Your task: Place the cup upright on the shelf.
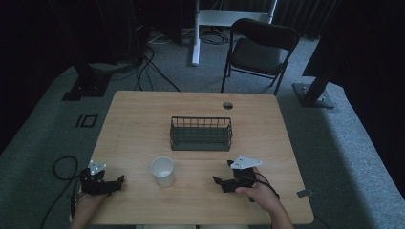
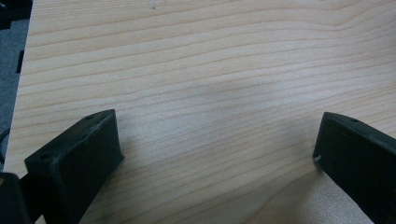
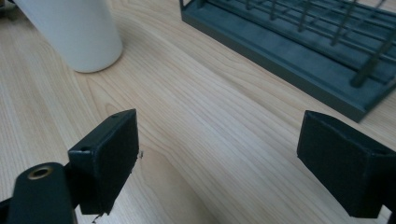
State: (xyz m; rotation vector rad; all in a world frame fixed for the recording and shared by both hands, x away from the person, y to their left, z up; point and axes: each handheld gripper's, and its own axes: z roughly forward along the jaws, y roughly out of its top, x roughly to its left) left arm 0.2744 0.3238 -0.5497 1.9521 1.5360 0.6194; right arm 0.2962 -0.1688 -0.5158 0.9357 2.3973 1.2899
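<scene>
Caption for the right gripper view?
Open right gripper low over the wooden table, white cup and dark wire basket ahead.

The left gripper [image 1: 112,183] is seen at the lower left of the high view, held by the left hand [image 1: 88,199], which enters from the bottom edge. Its jaws are pointed toward the right of the frame, and in the left gripper view [image 2: 217,158] they are spread wide apart with nothing between them. The right gripper [image 1: 220,183] is seen at the lower right of centre in the high view, gripped by the right hand [image 1: 260,193], the forearm being angled in from the bottom edge. Its jaws are pointed toward the left of the frame, and in the right gripper view [image 3: 217,161] they are likewise held wide apart and empty.
</scene>
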